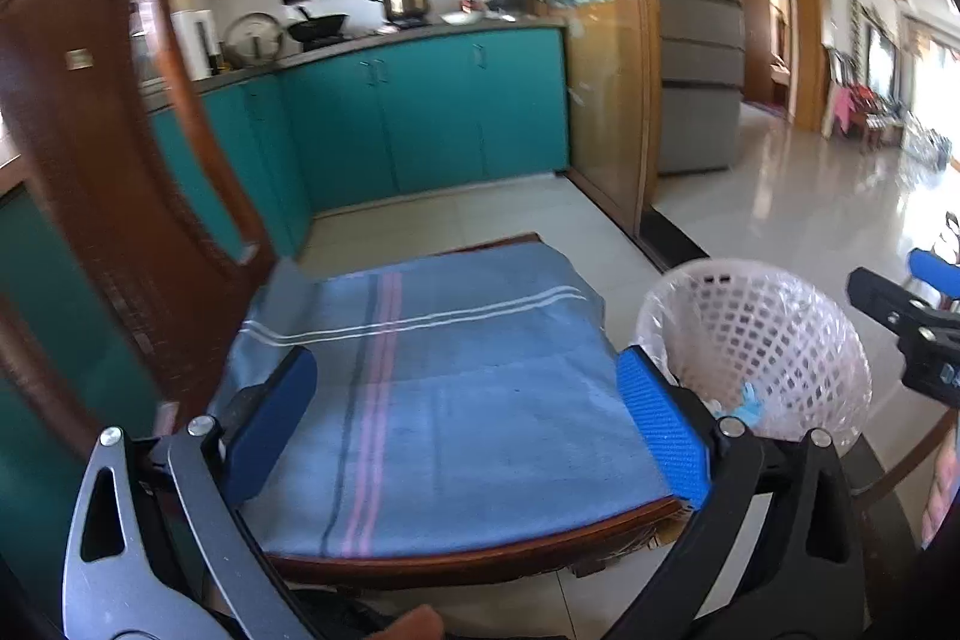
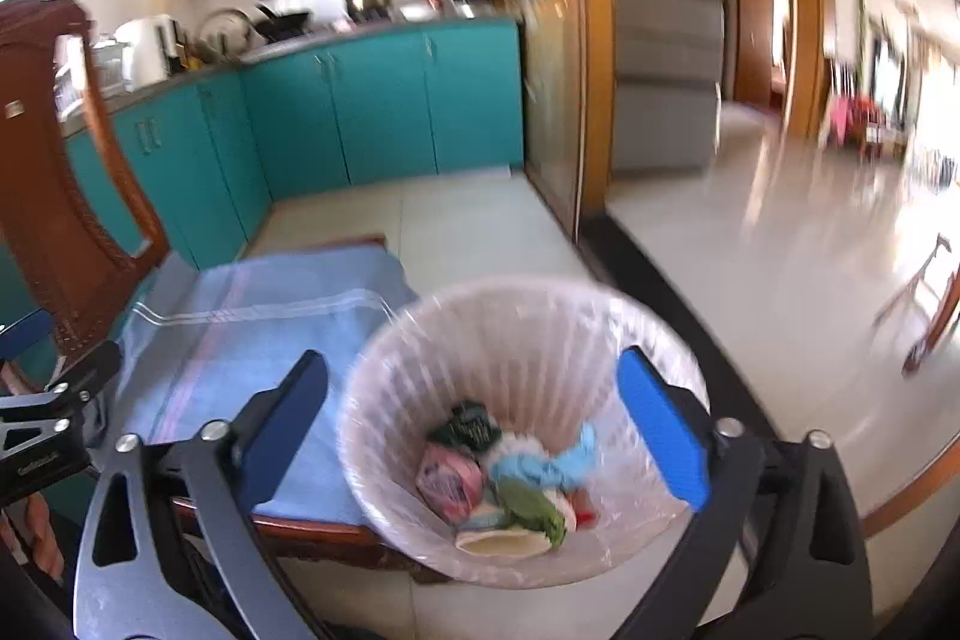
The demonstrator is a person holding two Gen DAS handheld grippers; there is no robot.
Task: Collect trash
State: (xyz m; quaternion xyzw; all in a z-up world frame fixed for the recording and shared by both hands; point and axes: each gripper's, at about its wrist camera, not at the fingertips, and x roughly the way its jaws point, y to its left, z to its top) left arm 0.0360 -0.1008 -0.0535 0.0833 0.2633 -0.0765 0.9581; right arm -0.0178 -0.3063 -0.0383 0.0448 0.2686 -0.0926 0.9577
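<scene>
Kitchen floor, pale tiles, teal cabinets (image 1: 432, 112) behind. Left gripper (image 1: 465, 418) spread wide over blue cloth (image 1: 456, 388) on wooden chair (image 1: 90, 148), holding nothing. Right gripper (image 2: 474, 418) also wide, empty, above lined white basket (image 2: 528, 340); trash (image 2: 510, 484) lying at its bottom. Basket just beside chair edge; free floor to the right.

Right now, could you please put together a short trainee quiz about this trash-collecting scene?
1. True or false: the right gripper holds a piece of trash.
2. What stands right beside the chair: A) a mop, B) the lined waste basket, C) a stool?
3. What covers the chair seat?

Key:
1. False; its jaws stand open and empty above the basket.
2. B.
3. A blue striped cloth, with no trash visible on it.
</scene>
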